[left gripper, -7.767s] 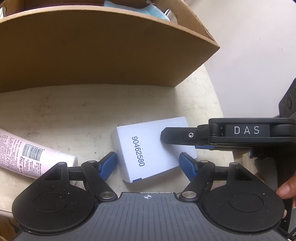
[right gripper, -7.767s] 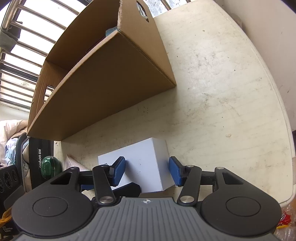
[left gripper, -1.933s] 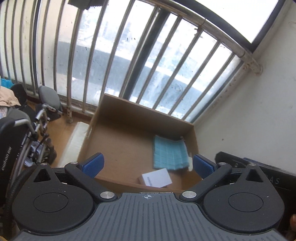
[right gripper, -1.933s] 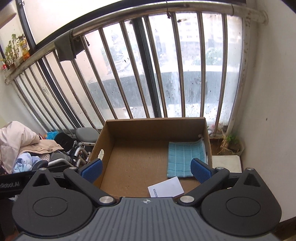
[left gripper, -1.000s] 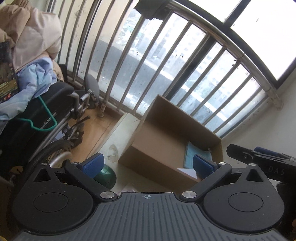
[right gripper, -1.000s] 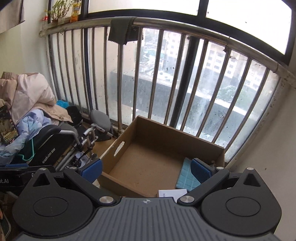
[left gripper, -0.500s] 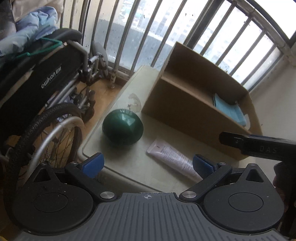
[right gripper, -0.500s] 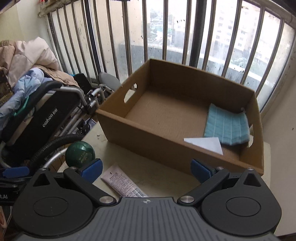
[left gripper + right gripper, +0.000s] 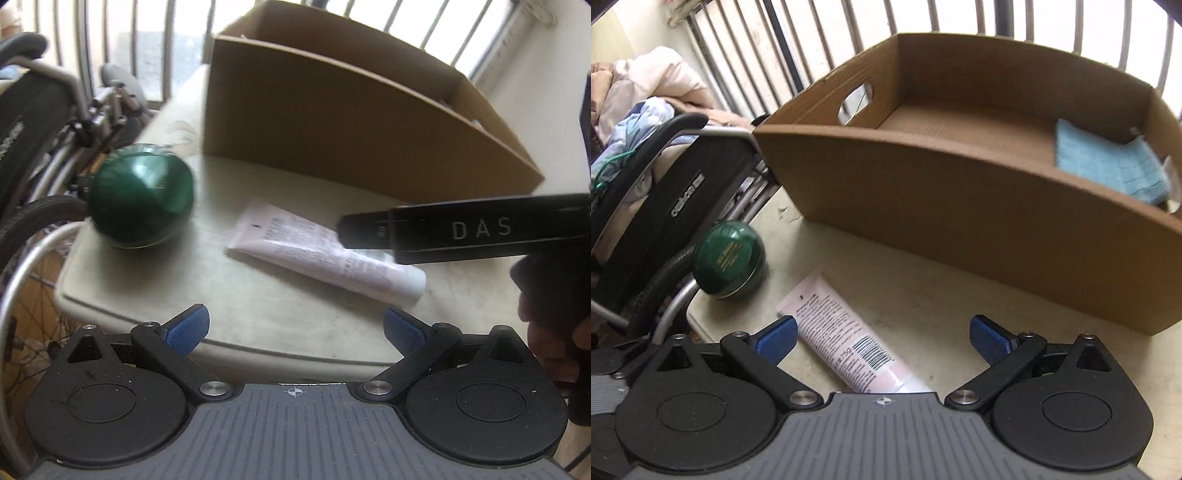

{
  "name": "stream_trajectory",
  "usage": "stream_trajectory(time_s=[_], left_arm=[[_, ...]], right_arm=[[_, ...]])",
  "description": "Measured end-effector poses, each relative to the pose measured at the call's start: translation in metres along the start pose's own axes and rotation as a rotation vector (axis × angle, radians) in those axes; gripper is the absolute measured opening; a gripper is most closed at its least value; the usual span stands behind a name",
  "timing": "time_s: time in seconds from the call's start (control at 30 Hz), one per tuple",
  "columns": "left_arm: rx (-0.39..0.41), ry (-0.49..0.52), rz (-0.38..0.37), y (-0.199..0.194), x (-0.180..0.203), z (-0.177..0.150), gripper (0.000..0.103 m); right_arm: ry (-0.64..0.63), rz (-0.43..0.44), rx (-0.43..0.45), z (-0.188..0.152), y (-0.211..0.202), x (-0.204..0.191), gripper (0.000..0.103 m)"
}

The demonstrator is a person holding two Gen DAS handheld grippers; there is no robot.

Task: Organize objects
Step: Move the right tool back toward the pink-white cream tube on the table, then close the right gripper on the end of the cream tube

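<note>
Pink tube (image 9: pixel 846 339) lies flat on the table (image 9: pixel 923 291), between both wide, empty tools: right tool (image 9: pixel 882 338), left tool (image 9: pixel 293 326). Green jar (image 9: pixel 729 264) sits at its ten o'clock; cardboard box (image 9: pixel 960 199) at twelve.

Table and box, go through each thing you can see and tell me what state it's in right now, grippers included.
Cardboard box: open-topped, upright on the table.
Blue cloth: lying inside the box, at its right end.
Pink tube: lying flat on the table, outside the box.
Green round container: resting near the table's left edge, lid on.
Left gripper: open, empty.
Right gripper: open, empty, above the tube.
</note>
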State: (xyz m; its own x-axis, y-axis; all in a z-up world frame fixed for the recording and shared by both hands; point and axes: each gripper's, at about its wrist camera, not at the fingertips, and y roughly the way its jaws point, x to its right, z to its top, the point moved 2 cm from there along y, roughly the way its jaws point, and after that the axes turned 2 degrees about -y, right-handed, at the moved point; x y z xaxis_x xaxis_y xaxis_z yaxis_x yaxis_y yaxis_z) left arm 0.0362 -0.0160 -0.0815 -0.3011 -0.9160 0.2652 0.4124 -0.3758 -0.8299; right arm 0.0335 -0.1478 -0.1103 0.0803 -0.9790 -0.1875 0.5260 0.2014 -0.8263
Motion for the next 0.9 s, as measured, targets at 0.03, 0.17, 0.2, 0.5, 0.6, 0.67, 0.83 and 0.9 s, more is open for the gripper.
stream_trajectory(time_s=[0.03, 0.17, 0.2, 0.5, 0.6, 0.67, 0.83, 0.9], left_arm=[[-0.015, 0.011, 0.002, 0.002, 0.002, 0.001, 0.101], [-0.051, 0.029, -0.005, 0.008, 0.008, 0.004, 0.100], [-0.054, 0.027, -0.008, 0.009, 0.010, 0.005, 0.100], [-0.109, -0.010, -0.079, 0.015, 0.027, 0.000, 0.089], [-0.118, -0.026, -0.098, 0.012, 0.030, -0.003, 0.086], [-0.123, -0.039, -0.108, 0.011, 0.031, -0.005, 0.085], [-0.125, -0.081, -0.134, 0.006, 0.028, -0.009, 0.084], [-0.125, -0.100, -0.146, 0.004, 0.027, -0.011, 0.084]], right_arm=[[0.000, 0.006, -0.004, 0.000, 0.000, 0.001, 0.101], [0.006, 0.038, -0.033, 0.001, 0.006, 0.004, 0.101], [0.008, 0.050, -0.044, 0.001, 0.008, 0.004, 0.099], [0.012, 0.128, -0.132, 0.002, 0.029, 0.010, 0.085], [0.020, 0.148, -0.154, 0.002, 0.032, 0.012, 0.078], [0.022, 0.159, -0.168, 0.002, 0.033, 0.012, 0.074], [0.027, 0.177, -0.183, 0.003, 0.034, 0.012, 0.056], [0.039, 0.188, -0.192, 0.003, 0.034, 0.013, 0.050]])
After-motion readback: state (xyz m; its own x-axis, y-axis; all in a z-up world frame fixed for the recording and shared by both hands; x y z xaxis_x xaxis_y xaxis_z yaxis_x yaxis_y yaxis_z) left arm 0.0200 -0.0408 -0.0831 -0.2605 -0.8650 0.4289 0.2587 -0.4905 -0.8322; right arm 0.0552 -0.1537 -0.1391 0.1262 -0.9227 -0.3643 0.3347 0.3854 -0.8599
